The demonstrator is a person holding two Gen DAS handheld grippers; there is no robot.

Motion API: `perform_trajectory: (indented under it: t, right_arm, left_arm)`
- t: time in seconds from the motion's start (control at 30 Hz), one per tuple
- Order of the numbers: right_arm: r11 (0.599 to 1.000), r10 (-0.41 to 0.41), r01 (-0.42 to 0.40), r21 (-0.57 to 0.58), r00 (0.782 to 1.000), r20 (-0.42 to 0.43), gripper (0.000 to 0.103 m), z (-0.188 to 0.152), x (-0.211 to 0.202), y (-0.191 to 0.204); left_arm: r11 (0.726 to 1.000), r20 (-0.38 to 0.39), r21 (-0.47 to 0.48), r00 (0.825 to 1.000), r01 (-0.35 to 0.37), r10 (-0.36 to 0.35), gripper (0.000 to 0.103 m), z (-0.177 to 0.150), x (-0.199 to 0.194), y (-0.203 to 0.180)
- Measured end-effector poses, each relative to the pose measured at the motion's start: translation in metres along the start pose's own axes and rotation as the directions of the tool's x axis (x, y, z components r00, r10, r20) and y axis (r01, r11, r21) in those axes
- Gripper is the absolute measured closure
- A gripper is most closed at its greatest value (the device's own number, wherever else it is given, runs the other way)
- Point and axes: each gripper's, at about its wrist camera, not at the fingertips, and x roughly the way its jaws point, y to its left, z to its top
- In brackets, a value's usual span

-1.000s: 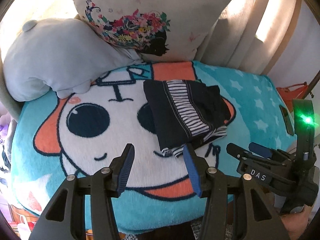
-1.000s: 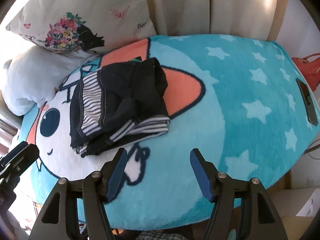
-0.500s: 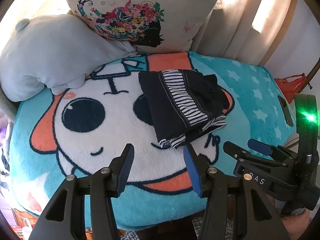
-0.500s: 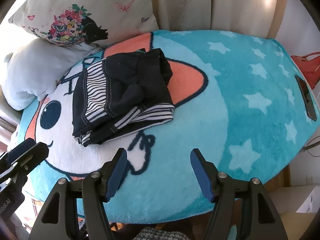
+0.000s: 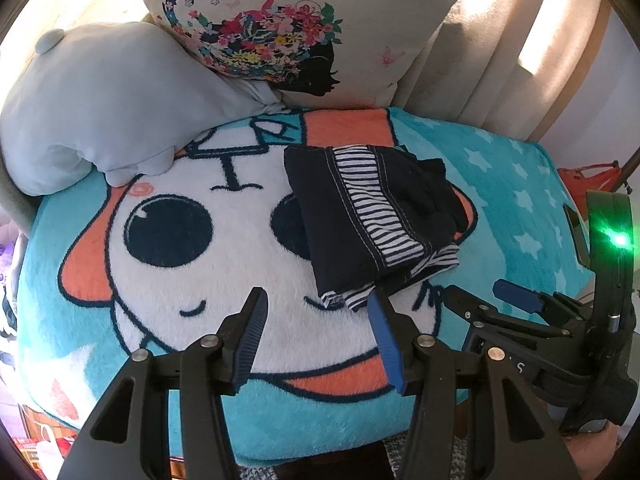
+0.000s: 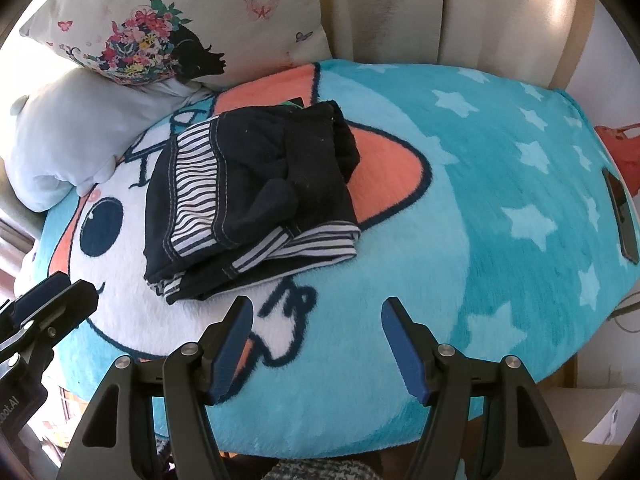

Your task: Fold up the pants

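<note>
Over the last second both grippers have drawn back toward the near edge of the bed, and the pants now sit farther from them, a compact dark bundle with striped bands showing. Nothing about the bundle itself has shifted. That reads as a release and retreat: the folding looks finished, or close to it, with only a tidy-up left if the loose striped edge at the near corner matters.

The left gripper has its fingers spread wide and holds nothing; its right finger overlaps the pants' near corner in the view, though contact cannot be judged. The right gripper is likewise spread and empty, just short of the bundle.

The pants lie on a plush teal blanket with a cartoon face and stars, covering the bed. A floral pillow and a pale grey cushion rest at the far end, with cream curtains behind. A dark phone-like slab lies near the blanket's right edge.
</note>
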Motion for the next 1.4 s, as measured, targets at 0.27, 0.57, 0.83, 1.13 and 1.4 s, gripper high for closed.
perform_trajectory:
  t: [0.27,0.57,0.83,1.13,1.4]
  right_arm:
    - [0.999,0.011,-0.012,-0.036,1.0,-0.009,0.031,0.013,0.008,-0.012]
    - [0.998,0.01,-0.012,-0.059,0.999,-0.035,0.031,0.025,0.02,-0.039]
    - [0.997,0.027,-0.031,-0.065,0.998,-0.055,0.03,0.034,0.03,-0.065]
    - [0.994,0.056,-0.061,-0.091,0.997,-0.056,0.03,0.041,0.033,-0.073]
    - [0.992,0.085,-0.088,-0.096,0.996,-0.031,0.03,0.054,0.03,-0.068]
  left_arm:
    - [0.999,-0.009,-0.039,1.0,-0.008,0.007,0.052,0.006,0.01,-0.011]
    - [0.997,-0.031,-0.072,0.999,-0.016,0.014,0.052,0.011,0.026,-0.035]
    - [0.995,-0.048,-0.095,0.998,-0.041,0.036,0.052,0.011,0.036,-0.052]
    - [0.993,-0.054,-0.093,0.997,-0.068,0.063,0.052,0.014,0.038,-0.061]
    - [0.987,-0.007,-0.106,0.992,-0.124,0.124,0.052,0.016,0.019,-0.057]
